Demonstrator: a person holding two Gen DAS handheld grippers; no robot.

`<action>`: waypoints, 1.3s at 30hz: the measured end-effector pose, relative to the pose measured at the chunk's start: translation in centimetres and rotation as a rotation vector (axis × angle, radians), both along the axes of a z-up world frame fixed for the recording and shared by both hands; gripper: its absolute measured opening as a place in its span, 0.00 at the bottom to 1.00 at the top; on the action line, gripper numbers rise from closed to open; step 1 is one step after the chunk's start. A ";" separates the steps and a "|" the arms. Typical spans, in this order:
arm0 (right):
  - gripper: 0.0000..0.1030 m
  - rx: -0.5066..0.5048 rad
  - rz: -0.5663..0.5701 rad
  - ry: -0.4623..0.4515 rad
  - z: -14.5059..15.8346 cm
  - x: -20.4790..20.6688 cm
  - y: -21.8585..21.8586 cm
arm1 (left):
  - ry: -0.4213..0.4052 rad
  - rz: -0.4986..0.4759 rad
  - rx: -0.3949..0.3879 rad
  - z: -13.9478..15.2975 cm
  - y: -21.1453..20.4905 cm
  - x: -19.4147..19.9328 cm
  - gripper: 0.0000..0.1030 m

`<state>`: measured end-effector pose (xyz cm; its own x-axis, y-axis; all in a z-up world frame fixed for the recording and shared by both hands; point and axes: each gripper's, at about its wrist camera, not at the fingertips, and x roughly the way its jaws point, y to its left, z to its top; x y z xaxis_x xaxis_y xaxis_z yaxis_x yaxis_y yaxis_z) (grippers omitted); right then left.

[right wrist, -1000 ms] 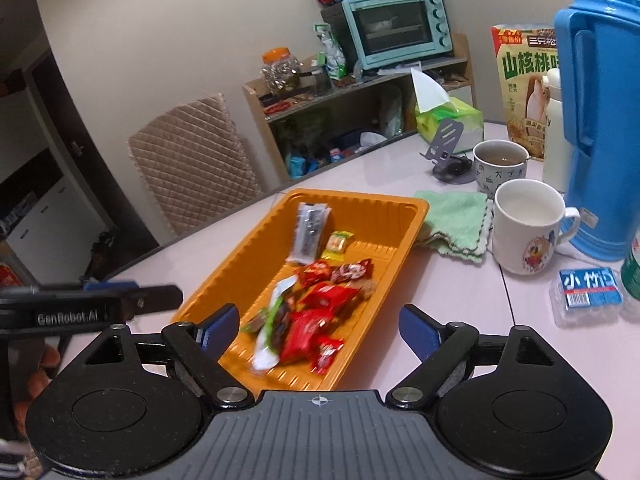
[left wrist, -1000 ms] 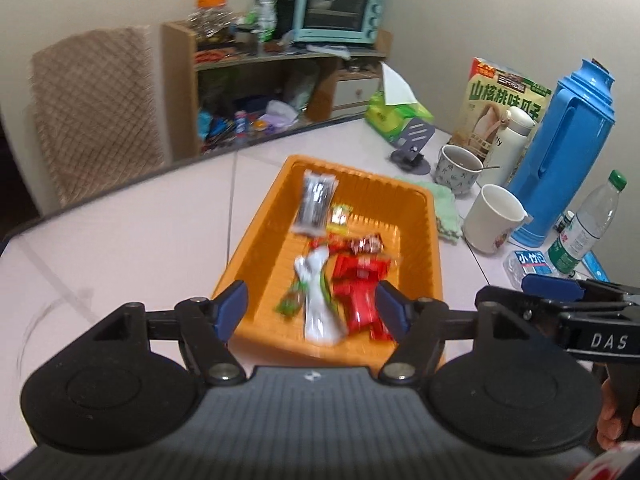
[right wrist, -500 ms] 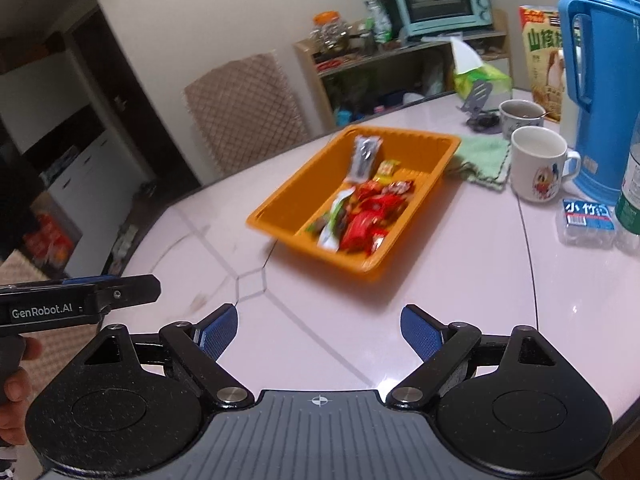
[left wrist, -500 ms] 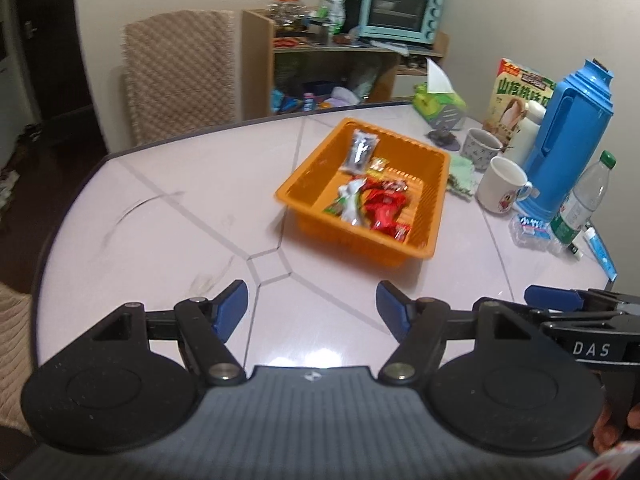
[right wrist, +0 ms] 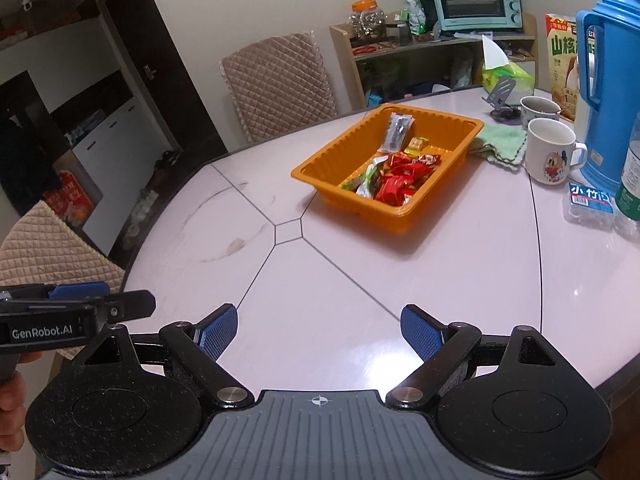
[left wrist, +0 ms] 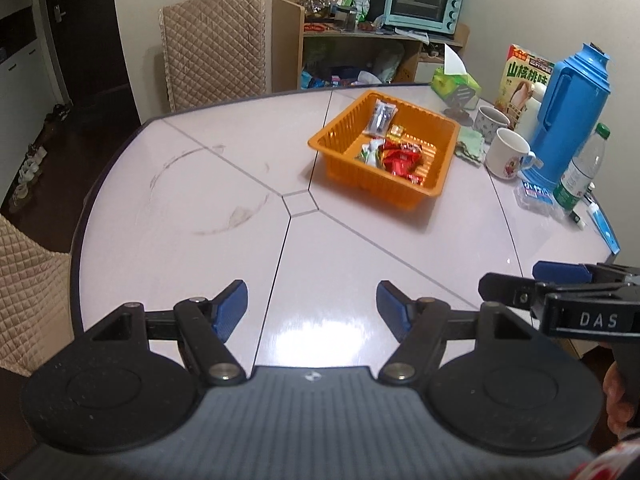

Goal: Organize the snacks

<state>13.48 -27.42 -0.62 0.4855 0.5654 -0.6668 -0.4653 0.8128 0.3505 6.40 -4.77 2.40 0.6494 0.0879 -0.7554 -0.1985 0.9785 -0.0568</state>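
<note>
An orange basket [left wrist: 340, 148] [right wrist: 440, 188] sits on the round pale table, far from both grippers. Inside lie red snack packets [left wrist: 402, 160] [right wrist: 400, 184], a white and green packet [left wrist: 370, 152] [right wrist: 370, 178], a small yellow sweet [left wrist: 396, 131] [right wrist: 416, 145] and a grey sachet [left wrist: 382, 117] [right wrist: 398, 130]. My left gripper [left wrist: 312, 306] hangs open and empty over the table's near edge. My right gripper [right wrist: 320, 330] is open and empty too, beside the left one. Each shows at the side of the other's view.
Right of the basket stand a green cloth [right wrist: 502, 142], two mugs [right wrist: 550, 150], a blue thermos [left wrist: 570, 108], a water bottle [left wrist: 582, 168], a tissue pack [right wrist: 590, 200] and a snack box [left wrist: 524, 76]. Quilted chairs [left wrist: 214, 46] and a shelf with a toaster oven [left wrist: 424, 0] lie behind.
Both grippers have pulled back from right over the basket to the table's near edge. The basket looks much smaller and farther away. Both stayed open and empty.
</note>
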 end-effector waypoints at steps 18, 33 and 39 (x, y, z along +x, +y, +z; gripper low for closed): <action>0.86 -0.063 0.035 0.024 0.8 -5.6 6.0 | 0.005 -0.007 -0.041 0.0 4.7 -5.8 0.68; 0.86 -0.080 0.025 0.030 0.6 -6.5 7.4 | 0.006 -0.019 -0.045 0.1 5.4 -6.4 0.69; 0.86 -0.080 0.025 0.030 0.6 -6.5 7.4 | 0.008 -0.025 -0.046 0.0 5.4 -6.4 0.69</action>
<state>7.00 -20.03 -0.06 0.4511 0.5215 -0.7242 -0.4761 0.8270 0.2989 -0.01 0.62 2.41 0.6452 0.0369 -0.7631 -0.1744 0.9796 -0.1000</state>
